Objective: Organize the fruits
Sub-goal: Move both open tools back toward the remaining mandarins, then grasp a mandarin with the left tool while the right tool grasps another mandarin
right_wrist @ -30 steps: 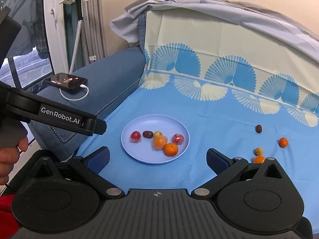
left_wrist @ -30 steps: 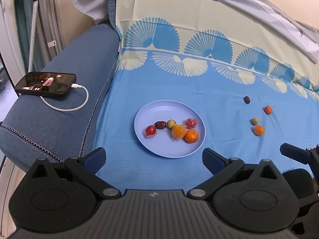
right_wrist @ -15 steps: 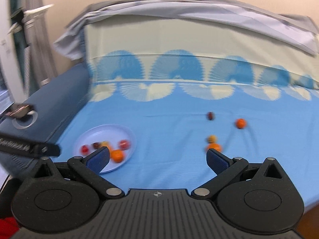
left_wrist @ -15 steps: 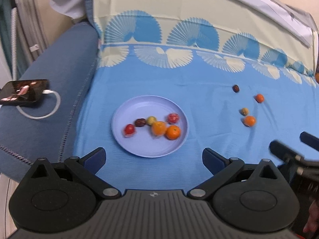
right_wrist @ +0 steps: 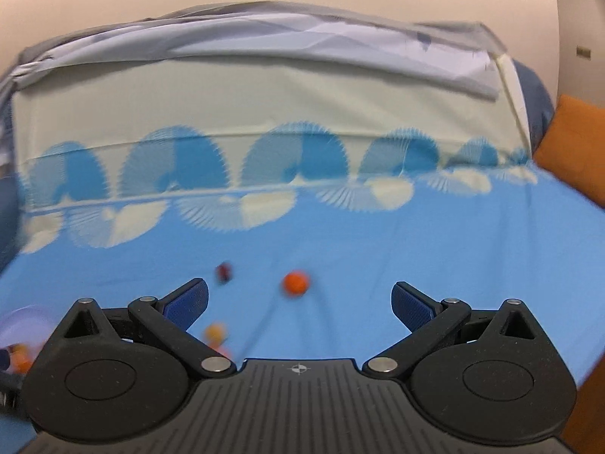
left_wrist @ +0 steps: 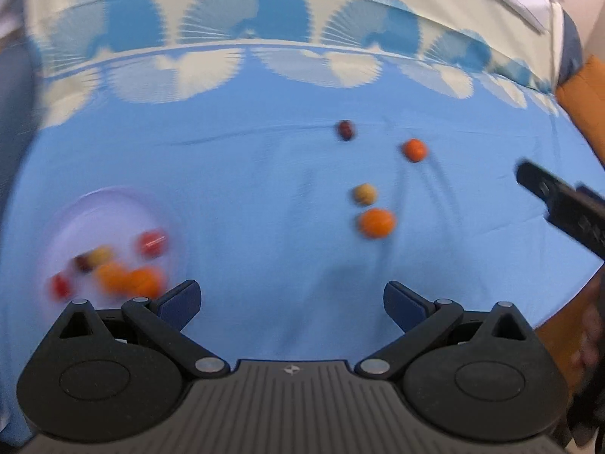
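Fruit lies in two groups on the blue sheet point(left_wrist: 264, 196): a blurred heap on the lilac plate point(left_wrist: 87, 212) at left, and four loose pieces well apart from it, a dark one point(left_wrist: 346, 130), a small orange one point(left_wrist: 414, 150), a yellowish one point(left_wrist: 365, 194) and a bigger orange one point(left_wrist: 376, 223). My left gripper point(left_wrist: 291, 299) and right gripper point(right_wrist: 299, 300) both hang spread and empty, I judge lining up on the strays. A fan-printed cover drapes the sofa back, with an orange cushion point(right_wrist: 574, 143) to the right.
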Action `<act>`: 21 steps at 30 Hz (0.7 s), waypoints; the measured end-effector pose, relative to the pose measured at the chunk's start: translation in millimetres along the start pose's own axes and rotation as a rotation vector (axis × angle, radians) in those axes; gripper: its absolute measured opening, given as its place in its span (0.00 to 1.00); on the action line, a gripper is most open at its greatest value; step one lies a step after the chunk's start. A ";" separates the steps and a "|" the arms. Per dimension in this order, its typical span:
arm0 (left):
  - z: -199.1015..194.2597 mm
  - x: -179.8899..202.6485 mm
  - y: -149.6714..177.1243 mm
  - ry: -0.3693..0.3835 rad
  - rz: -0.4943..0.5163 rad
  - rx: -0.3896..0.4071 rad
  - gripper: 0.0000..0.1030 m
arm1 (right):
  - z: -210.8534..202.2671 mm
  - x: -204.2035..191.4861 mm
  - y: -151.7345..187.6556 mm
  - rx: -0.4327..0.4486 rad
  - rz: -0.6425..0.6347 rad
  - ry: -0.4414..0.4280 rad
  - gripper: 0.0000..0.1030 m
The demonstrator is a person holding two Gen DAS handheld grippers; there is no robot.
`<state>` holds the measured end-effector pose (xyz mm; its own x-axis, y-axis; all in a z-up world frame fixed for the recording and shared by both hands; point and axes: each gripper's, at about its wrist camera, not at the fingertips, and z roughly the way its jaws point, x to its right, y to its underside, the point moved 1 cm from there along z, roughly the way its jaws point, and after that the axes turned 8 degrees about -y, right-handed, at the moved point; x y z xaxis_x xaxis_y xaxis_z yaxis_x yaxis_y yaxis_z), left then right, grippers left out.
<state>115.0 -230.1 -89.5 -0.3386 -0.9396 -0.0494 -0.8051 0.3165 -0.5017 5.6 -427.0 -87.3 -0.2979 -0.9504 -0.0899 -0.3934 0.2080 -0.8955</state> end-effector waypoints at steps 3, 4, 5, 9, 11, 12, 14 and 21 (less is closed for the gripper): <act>45.2 28.0 -23.3 0.009 -0.010 -0.040 1.00 | 58.8 19.4 -4.6 -0.008 -0.077 -0.012 0.99; 63.0 37.4 -31.3 0.001 -0.014 -0.067 1.00 | 78.8 23.0 -4.3 -0.014 -0.108 -0.036 0.99; 76.2 42.8 -37.1 0.004 -0.017 -0.089 1.00 | 99.1 26.5 -2.3 -0.023 -0.135 -0.063 0.99; 125.8 58.8 -52.6 0.016 -0.026 -0.141 1.00 | 182.4 31.7 18.1 -0.105 -0.193 -0.151 0.99; 146.7 61.5 -56.1 0.020 -0.032 -0.176 1.00 | 214.5 31.6 30.9 -0.168 -0.192 -0.156 0.99; 157.0 63.3 -57.3 0.027 -0.034 -0.197 1.00 | 230.0 33.2 37.9 -0.209 -0.174 -0.157 0.99; 172.6 66.0 -60.1 0.071 -0.049 -0.209 1.00 | 239.8 35.7 49.8 -0.176 -0.133 -0.161 0.99; 172.8 82.3 -54.2 0.034 0.088 -0.169 1.00 | 240.9 30.9 52.3 -0.178 -0.150 -0.149 0.99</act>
<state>214.9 -347.1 -215.6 -0.4250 -0.9034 -0.0562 -0.8411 0.4172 -0.3442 185.4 -501.3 -241.9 -0.0988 -0.9944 -0.0366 -0.5743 0.0871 -0.8140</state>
